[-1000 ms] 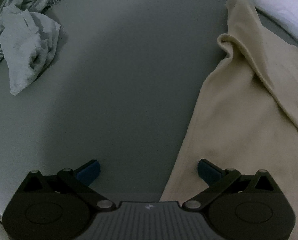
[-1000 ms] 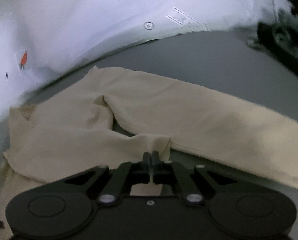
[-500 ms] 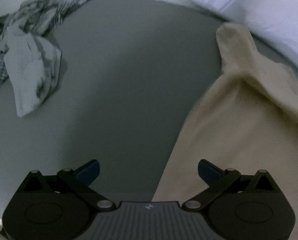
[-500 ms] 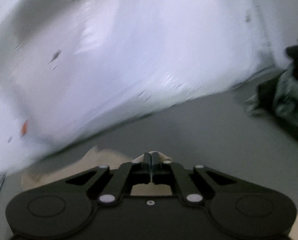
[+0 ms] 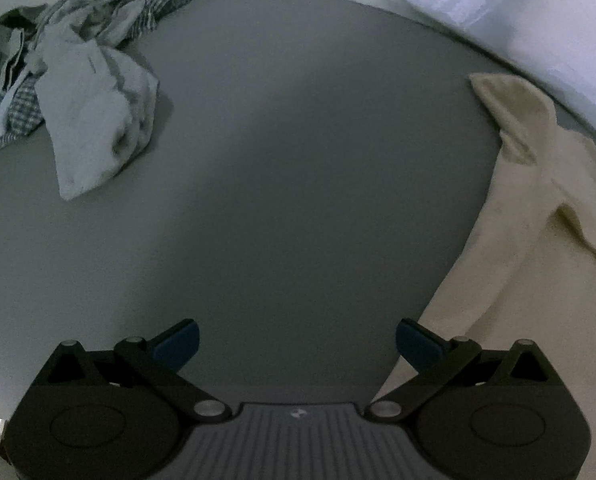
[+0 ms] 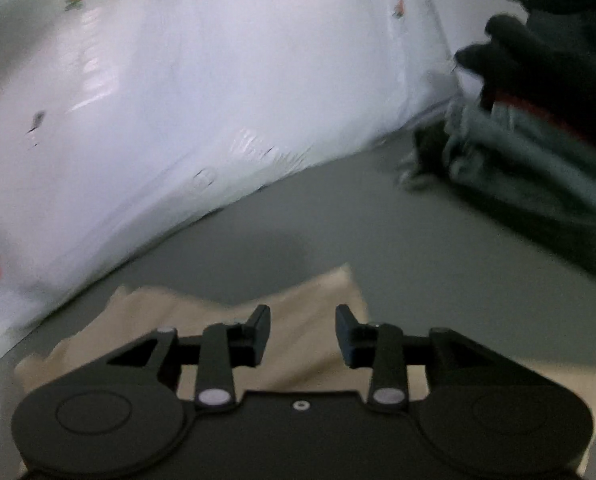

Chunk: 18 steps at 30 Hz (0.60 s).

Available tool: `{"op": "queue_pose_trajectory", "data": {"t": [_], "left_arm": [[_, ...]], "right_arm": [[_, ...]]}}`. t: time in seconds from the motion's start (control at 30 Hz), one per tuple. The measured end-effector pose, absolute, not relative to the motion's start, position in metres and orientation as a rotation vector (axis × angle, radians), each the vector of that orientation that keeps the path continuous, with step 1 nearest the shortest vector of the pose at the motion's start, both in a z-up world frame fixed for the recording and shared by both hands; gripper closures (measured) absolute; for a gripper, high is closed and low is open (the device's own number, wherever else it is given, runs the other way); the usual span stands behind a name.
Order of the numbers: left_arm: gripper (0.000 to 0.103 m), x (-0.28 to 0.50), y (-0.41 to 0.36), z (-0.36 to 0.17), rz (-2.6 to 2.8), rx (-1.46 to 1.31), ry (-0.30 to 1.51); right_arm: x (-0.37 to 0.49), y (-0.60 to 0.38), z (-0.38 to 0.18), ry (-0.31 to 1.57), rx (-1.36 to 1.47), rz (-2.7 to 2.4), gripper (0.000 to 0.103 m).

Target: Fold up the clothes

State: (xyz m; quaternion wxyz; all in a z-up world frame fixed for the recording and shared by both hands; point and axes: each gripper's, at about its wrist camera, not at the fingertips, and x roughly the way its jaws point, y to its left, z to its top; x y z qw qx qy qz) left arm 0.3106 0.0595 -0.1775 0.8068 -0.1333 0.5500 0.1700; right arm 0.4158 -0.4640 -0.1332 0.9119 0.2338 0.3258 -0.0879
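Note:
A cream garment (image 5: pixel 538 264) lies on the grey surface (image 5: pixel 298 160) along the right side of the left wrist view, one end pointing to the back. My left gripper (image 5: pixel 297 342) is open and empty, its right finger just over the garment's left edge. In the right wrist view the same cream garment (image 6: pixel 302 320) lies flat under my right gripper (image 6: pixel 303 330), which is open and empty just above the cloth.
A crumpled pile of grey and checked clothes (image 5: pixel 78 80) lies at the back left. A white sheet with carrot prints (image 6: pixel 178 100) rises behind the surface. A stack of dark and grey-green clothes (image 6: pixel 538 120) sits at the right.
My right gripper, shut on a fold of the cream garment before, has carried it forward and opened, letting it go. The left gripper drew back a little.

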Motion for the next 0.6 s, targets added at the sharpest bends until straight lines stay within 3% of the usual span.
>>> {"op": "queue_pose_trajectory", "data": {"t": [0.27, 0.47, 0.5, 0.6], "left_arm": [[0.000, 0.281, 0.061, -0.191, 0.265, -0.247, 1.226], [0.000, 0.254, 0.066, -0.197, 0.120, -0.187, 1.250], [0.000, 0.252, 0.069, -0.197, 0.097, -0.180, 1.254], [0.000, 0.245, 0.077, -0.197, 0.052, -0.148, 1.268]], "right_arm": [[0.350, -0.401, -0.193, 0.829, 1.141, 0.143, 0.062], [0.302, -0.328, -0.228, 0.992, 1.294, 0.279, 0.056], [0.298, -0.315, -0.229, 1.017, 1.281, 0.304, 0.057], [0.290, -0.276, -0.227, 1.078, 1.213, 0.378, 0.083]]}}
